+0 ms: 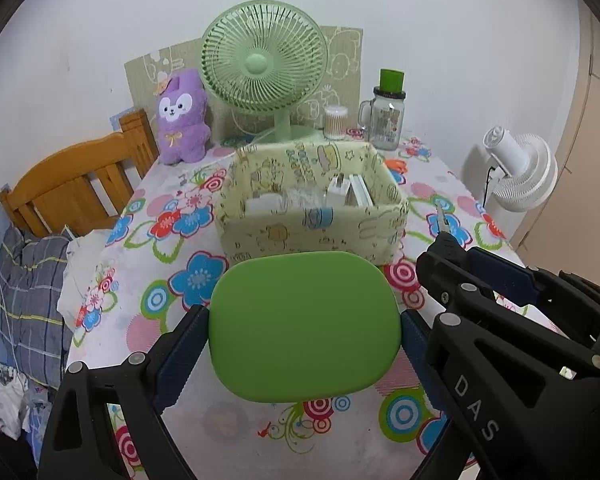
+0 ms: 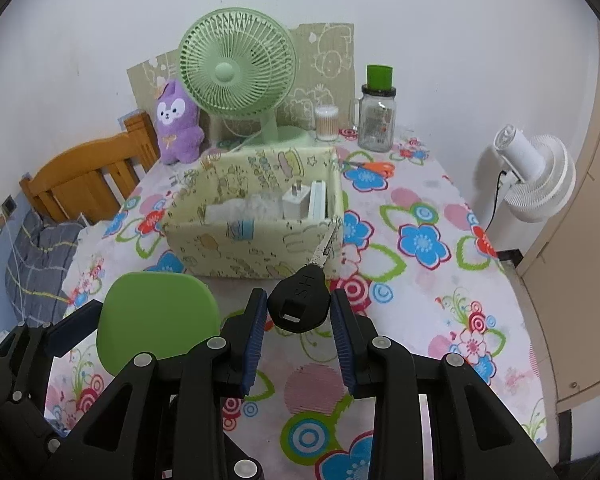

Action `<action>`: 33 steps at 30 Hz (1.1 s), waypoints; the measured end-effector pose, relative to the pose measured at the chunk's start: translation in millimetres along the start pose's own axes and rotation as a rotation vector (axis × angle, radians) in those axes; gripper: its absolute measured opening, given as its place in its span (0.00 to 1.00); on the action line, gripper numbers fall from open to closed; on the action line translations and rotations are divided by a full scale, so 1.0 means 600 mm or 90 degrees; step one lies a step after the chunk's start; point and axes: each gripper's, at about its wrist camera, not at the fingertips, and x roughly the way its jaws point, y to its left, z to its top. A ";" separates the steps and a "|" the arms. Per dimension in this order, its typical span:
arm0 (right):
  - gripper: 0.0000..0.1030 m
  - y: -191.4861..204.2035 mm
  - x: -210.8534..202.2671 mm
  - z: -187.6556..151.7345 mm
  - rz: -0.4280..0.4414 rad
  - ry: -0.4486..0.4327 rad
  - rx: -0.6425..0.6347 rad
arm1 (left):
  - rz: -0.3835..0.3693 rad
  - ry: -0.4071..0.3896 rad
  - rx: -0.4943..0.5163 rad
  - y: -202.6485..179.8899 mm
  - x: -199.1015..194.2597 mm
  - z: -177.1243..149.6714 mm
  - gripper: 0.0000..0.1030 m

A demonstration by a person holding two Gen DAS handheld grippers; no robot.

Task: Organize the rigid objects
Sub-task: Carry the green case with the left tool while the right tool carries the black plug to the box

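1. A pale yellow cartoon-print fabric box mid-worktop holds a white plug adapter, flat white boxes and clear wrapping.
2. Left tongs grip a rounded green plastic case above the near edge.
3. Right tongs clamp a black-headed metal key.

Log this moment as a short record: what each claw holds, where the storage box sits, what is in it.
left claw: shut on green rounded case
right claw: shut on black-headed key, blade toward box
fabric box: on floral tablecloth, ahead of both claws
box contents: white charger plug, white flat items, clear wrapping
behind box: green desk fan, purple plush, glass jar
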 end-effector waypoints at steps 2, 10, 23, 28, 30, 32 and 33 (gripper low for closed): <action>0.34 0.001 -0.007 0.009 -0.001 -0.006 -0.001 | -0.001 -0.005 -0.001 0.000 -0.007 0.007 0.92; 0.34 0.002 -0.020 0.033 -0.003 -0.017 0.001 | -0.002 -0.015 -0.001 0.003 -0.021 0.030 0.92; 0.34 0.016 -0.023 0.074 0.012 -0.036 -0.004 | 0.009 -0.031 -0.009 0.019 -0.030 0.066 0.92; 0.34 0.021 -0.017 0.090 0.019 -0.043 -0.006 | 0.018 -0.043 -0.008 0.024 -0.028 0.080 0.92; 0.34 0.023 -0.012 0.097 0.022 -0.044 -0.008 | 0.023 -0.048 -0.008 0.028 -0.025 0.087 0.92; 0.34 0.026 -0.005 0.105 0.025 -0.041 -0.010 | 0.026 -0.049 -0.009 0.031 -0.021 0.093 0.92; 0.34 0.028 -0.004 0.108 0.025 -0.041 -0.010 | 0.026 -0.048 -0.010 0.033 -0.019 0.095 0.92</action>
